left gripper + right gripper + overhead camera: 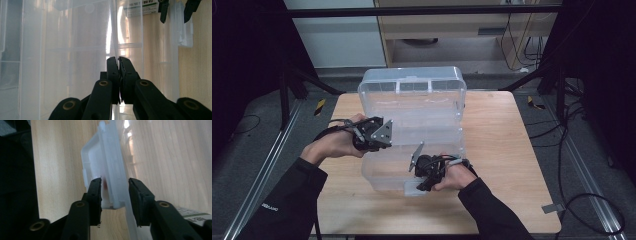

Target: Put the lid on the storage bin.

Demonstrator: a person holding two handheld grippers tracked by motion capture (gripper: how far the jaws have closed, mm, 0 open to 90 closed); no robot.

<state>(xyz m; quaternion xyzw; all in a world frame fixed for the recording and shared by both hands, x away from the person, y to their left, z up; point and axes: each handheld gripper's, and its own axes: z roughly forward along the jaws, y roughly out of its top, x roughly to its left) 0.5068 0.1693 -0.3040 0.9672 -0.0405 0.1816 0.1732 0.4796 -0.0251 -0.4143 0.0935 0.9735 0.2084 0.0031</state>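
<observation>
Clear storage box (412, 125) sits mid-counter (502, 150), lid up at the back. Your left claw (384, 134) is clamped on the box's thin left wall. Your right claw (418, 186) is apart w/ the front latch (110, 170) between its jaws, right pad not pressing.

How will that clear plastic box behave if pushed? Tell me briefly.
The clear plastic box looks empty, so it's probably light and would slide on the wooden table. Its thin walls likely flex. With the lid standing open, it may tip backward.
</observation>
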